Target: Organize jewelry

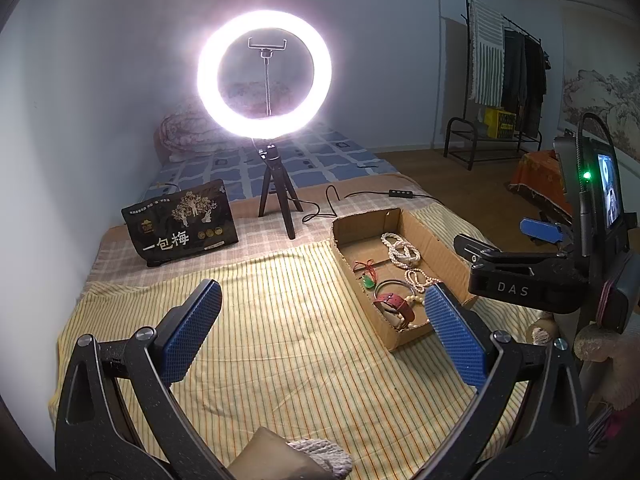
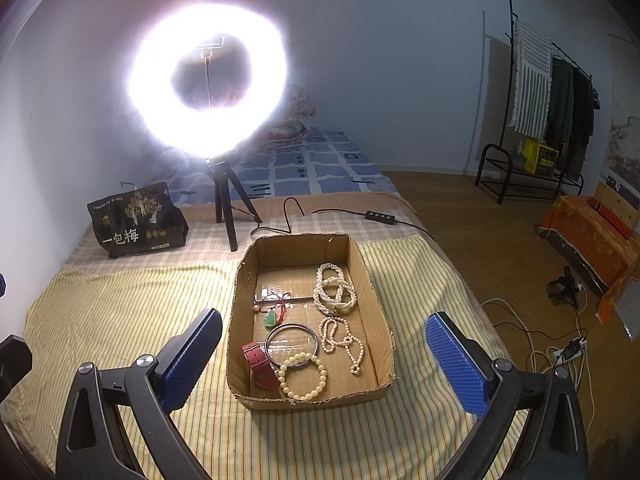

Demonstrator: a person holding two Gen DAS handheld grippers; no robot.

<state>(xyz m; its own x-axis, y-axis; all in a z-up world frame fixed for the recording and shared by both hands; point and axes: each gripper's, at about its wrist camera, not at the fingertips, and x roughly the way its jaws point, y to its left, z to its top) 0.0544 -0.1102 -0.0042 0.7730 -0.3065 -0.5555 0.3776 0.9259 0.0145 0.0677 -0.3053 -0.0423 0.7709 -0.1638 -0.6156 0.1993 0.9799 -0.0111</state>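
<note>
A shallow cardboard box [image 2: 304, 240] lies on the yellow striped cloth [image 2: 120, 312] and holds the jewelry. Inside are coiled pearl necklaces [image 2: 334, 288], a looser pearl strand [image 2: 344, 340], a green pendant on red cord [image 2: 271, 318], a metal bangle [image 2: 292, 346], a red watch strap [image 2: 260, 364] and a cream bead bracelet [image 2: 303, 376]. My right gripper [image 2: 324, 360] hovers open over the box's near end, holding nothing. My left gripper [image 1: 324, 332] is open and empty above the cloth, left of the box [image 1: 400, 216]. In the left wrist view the right gripper [image 1: 510, 240] hangs over the box's right side.
A lit ring light on a small tripod [image 1: 264, 76] stands behind the box, its cable and controller [image 1: 400, 193] trailing right. A black snack bag [image 1: 180, 224] sits at the back left. The bed edge drops to a wooden floor with cables [image 2: 560, 352] and a clothes rack [image 2: 536, 92].
</note>
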